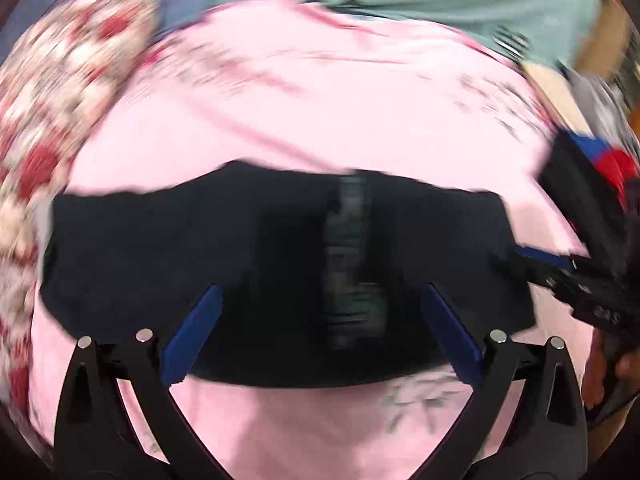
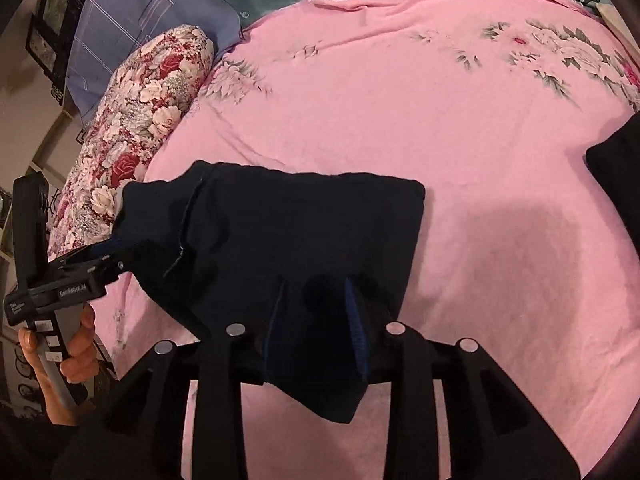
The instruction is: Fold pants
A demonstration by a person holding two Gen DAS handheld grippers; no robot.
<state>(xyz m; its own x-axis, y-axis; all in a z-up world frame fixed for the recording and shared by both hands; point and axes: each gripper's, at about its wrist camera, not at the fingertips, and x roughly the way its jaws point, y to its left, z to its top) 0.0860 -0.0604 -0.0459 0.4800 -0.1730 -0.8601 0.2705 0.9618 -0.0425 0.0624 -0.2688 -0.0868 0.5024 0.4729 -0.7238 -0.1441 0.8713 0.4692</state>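
currently dark navy pants (image 2: 280, 240) lie folded on pink floral bed sheet (image 2: 440, 140), right tongs (image 2: 316, 320) clamped on the near edge of the fabric, left tongs (image 1: 320, 328) spread apart over the pants, red floral bolster (image 2: 140, 120) beside

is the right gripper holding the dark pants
Yes, in the right wrist view the right gripper has its blue fingers closed in on a fold of the dark pants, lifting it off the pink bedsheet.
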